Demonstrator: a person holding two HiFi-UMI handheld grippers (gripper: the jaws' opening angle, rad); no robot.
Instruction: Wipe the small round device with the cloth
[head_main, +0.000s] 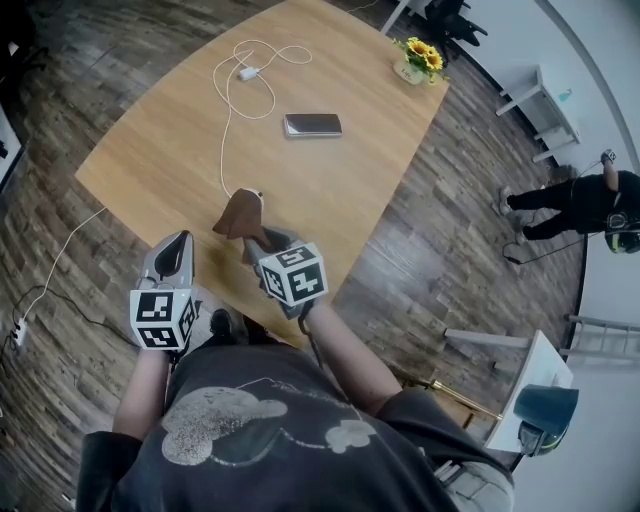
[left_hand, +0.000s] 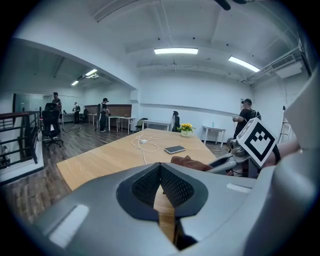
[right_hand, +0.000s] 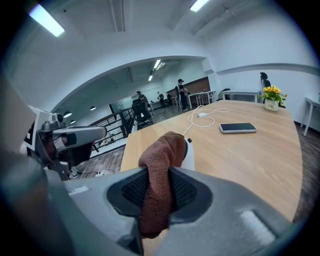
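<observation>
A brown cloth (head_main: 240, 213) hangs pinched in my right gripper (head_main: 252, 238), which is shut on it just above the near corner of the wooden table (head_main: 160, 140). In the right gripper view the cloth (right_hand: 161, 165) drapes over a small white round device (right_hand: 190, 156) standing on the table right behind it; only the device's right side shows. The device is hidden under the cloth in the head view. My left gripper (head_main: 180, 242) hovers left of the cloth, off the table's near edge, its jaws closed with nothing between them (left_hand: 160, 169). The cloth (left_hand: 192, 163) lies to its right.
A phone (head_main: 312, 124) lies face up mid-table. A white cable with a charger (head_main: 248, 73) loops across the far left part. A pot of yellow flowers (head_main: 420, 58) stands at the far corner. A person (head_main: 585, 200) stands on the floor at right.
</observation>
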